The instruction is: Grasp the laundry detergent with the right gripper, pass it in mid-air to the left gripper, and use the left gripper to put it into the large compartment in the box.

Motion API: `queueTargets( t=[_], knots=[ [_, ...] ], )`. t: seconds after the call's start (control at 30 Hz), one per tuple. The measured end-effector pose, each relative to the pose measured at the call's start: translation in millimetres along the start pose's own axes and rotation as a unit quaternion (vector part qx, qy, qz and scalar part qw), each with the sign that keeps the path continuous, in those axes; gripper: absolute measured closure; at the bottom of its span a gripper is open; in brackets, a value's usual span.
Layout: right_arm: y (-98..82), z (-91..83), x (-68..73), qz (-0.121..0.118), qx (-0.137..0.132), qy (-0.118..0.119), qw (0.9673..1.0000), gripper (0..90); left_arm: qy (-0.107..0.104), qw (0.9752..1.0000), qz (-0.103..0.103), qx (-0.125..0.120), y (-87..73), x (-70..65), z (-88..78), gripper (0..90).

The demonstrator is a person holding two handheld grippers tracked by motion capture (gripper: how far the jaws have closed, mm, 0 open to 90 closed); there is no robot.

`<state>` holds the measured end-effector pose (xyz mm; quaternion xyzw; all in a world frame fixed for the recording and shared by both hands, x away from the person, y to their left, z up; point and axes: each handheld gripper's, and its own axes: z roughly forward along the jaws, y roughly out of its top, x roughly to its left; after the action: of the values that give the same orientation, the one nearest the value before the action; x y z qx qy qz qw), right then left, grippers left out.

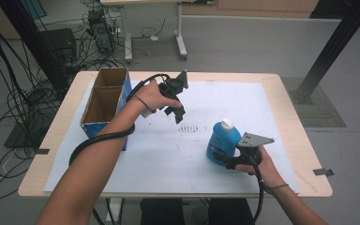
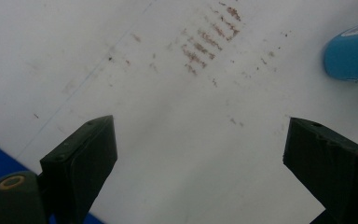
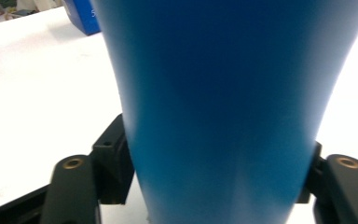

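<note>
A blue bottle (image 1: 222, 140) with a white cap stands upright on the white sheet (image 1: 168, 161), right of the middle. My right gripper (image 1: 225, 158) reaches in from the near right. In the right gripper view, its jaws press on both sides of the bottle's (image 3: 214, 93) lower body. My left gripper (image 1: 174, 112) hangs above the sheet at the back, next to the box, pointing down. In the left gripper view my left gripper (image 2: 198, 135) has its jaws wide apart with nothing between them. The bottle (image 2: 352, 53) lies at that view's right edge.
An open cardboard box (image 1: 104, 101) with blue sides and two compartments stands at the table's back left, also seen as a blue box (image 3: 81, 16). Brown smudges (image 1: 189, 127) mark the sheet between the grippers. Cables, table legs and a black post surround the table.
</note>
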<state>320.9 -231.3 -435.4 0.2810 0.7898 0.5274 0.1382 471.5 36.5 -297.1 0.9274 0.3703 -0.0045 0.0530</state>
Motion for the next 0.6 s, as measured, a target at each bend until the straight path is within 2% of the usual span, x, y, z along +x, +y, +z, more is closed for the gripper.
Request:
queueTargets(
  t=[0.07, 0.6],
  knots=[
    [-0.7, -0.6, -0.9, -0.001, -0.002, -0.002, 1.0, 38.9, -0.001, 1.0, 0.0, -0.001, 0.0, 0.0, 0.0, 10.2],
    [-0.2, -0.5, 0.4, -0.01, 0.0, -0.007, 0.9999, 40.0, -0.002, 1.0, 0.002, 0.0, 0.5, -1.0, 0.9, 10.2]
  ],
)
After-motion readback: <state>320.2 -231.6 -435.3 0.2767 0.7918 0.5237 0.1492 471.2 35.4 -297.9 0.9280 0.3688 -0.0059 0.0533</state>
